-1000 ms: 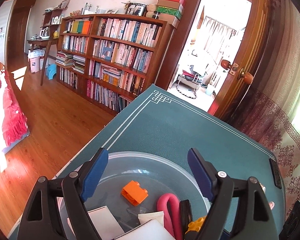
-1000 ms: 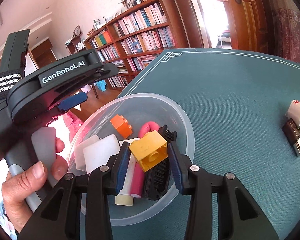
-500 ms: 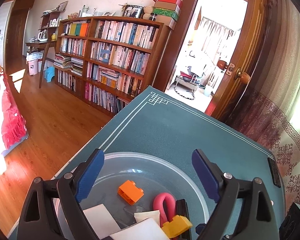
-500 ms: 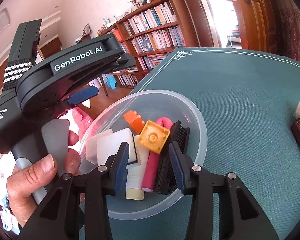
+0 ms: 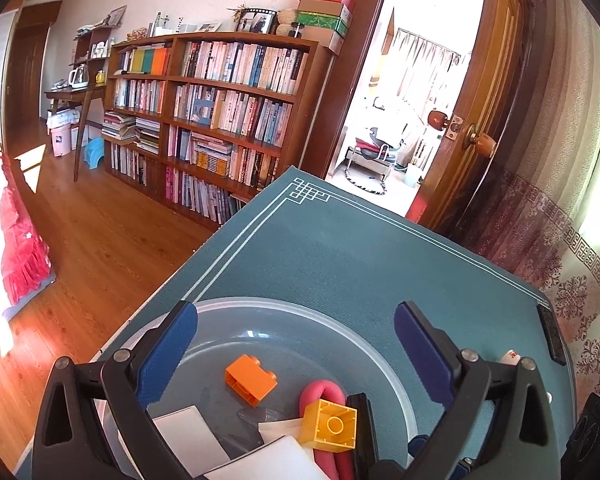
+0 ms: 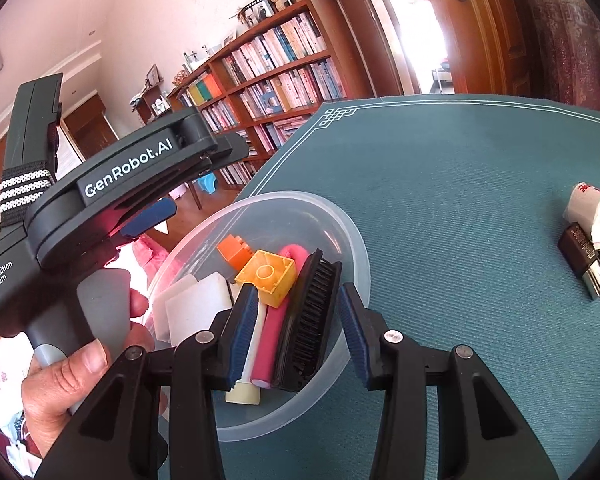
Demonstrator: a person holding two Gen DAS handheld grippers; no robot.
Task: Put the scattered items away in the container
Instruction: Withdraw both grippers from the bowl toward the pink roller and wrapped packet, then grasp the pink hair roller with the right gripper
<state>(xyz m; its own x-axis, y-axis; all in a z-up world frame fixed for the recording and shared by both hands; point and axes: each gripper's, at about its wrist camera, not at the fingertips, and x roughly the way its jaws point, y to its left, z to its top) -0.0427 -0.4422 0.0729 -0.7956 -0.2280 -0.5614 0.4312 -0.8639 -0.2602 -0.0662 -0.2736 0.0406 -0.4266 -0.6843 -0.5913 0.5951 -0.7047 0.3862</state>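
Released a moment ago, the yellow brick (image 6: 266,277) now rests in the clear plastic bowl (image 6: 350,236) atop the pink roller (image 6: 274,322) and black brush (image 6: 310,316). I see my right gripper (image 6: 296,334) with jaws parted, empty; my left gripper (image 5: 296,354) gapes wide over the bowl on the green counter (image 6: 460,184).

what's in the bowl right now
In the bowl: orange brick, yellow brick atop a pink roller, black brush, white blocks, a cream stick. Anything beneath the pile is hidden.
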